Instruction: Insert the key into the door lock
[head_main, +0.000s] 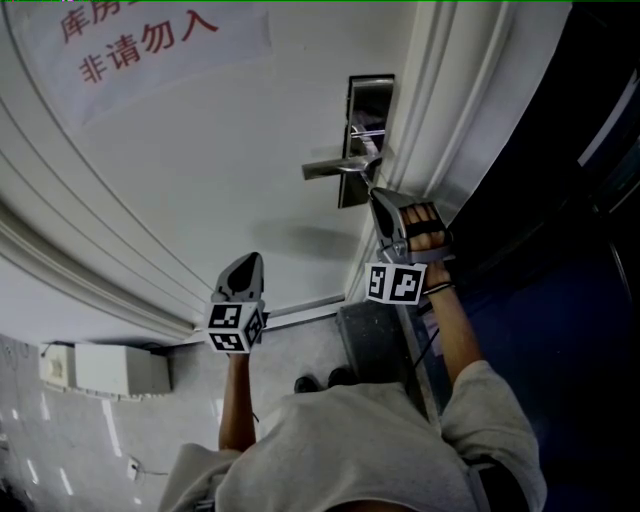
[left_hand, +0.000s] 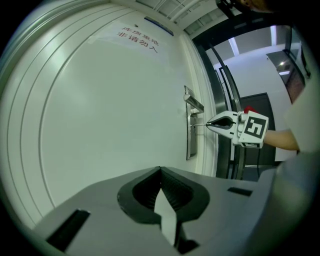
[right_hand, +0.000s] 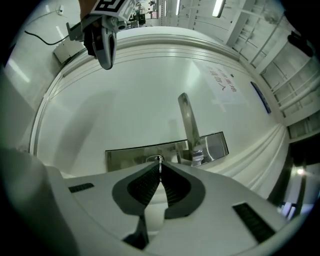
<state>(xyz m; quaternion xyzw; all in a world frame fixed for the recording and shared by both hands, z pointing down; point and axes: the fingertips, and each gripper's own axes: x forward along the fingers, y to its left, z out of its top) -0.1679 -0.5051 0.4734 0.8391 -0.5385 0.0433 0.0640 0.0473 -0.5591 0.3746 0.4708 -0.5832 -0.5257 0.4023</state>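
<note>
Nearest us is our left gripper (left_hand: 160, 171), fingers pressed together on nothing (it hangs well to the left of the lock plate (head_main: 370, 100), facing the white door (head_main: 200, 170)). Our right gripper (right_hand: 160, 167) sits right at that plate, just below the lever handle (head_main: 330, 170) on the plate's upper part, fingers clamped on the key (right_hand: 159, 160), whose shaft reaches the plate; how deep it sits we cannot tell.

Left tongs (left_hand: 160, 170) shut, right tongs (right_hand: 159, 164) clamped
</note>
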